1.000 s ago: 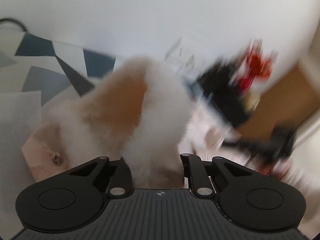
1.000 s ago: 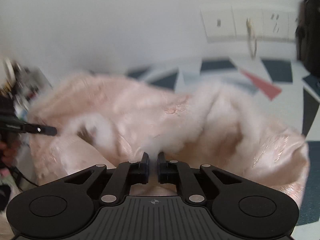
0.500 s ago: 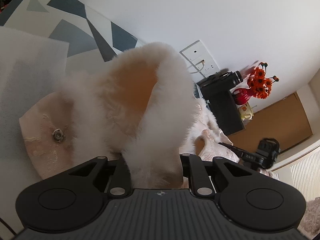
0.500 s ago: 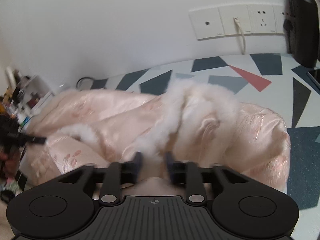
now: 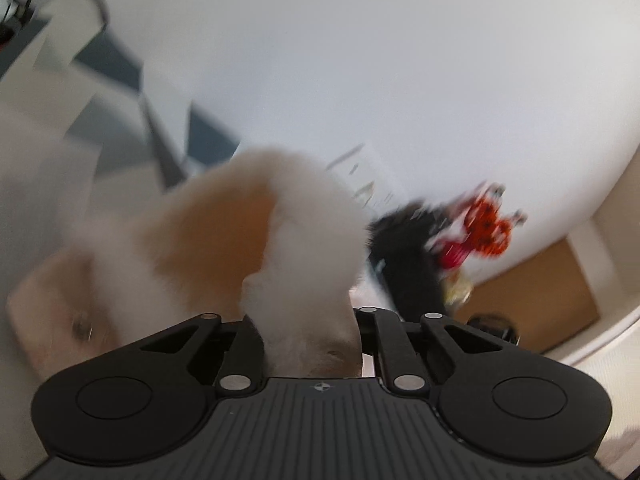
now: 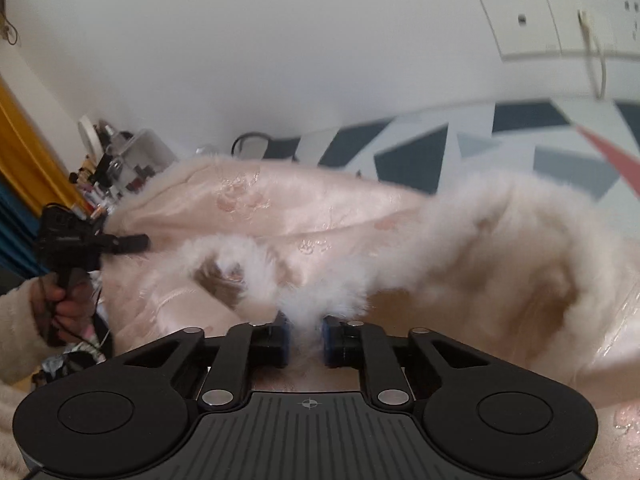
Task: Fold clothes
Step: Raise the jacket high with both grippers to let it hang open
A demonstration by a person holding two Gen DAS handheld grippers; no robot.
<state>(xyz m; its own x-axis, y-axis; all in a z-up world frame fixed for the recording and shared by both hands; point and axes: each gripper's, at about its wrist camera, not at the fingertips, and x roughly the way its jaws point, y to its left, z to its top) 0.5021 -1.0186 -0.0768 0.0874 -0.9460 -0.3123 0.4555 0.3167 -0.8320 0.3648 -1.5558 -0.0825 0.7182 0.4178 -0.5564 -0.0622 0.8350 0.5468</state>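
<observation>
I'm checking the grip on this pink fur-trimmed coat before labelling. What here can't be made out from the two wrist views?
- Left wrist view: left gripper fingertips, buried in the coat's white fur trim.
- Left wrist view: red flowers and the black object beside them, smeared by motion blur.
- Right wrist view: right gripper closing; fur hides its contact.
- Both views: the coat's full outline, cut off.
</observation>
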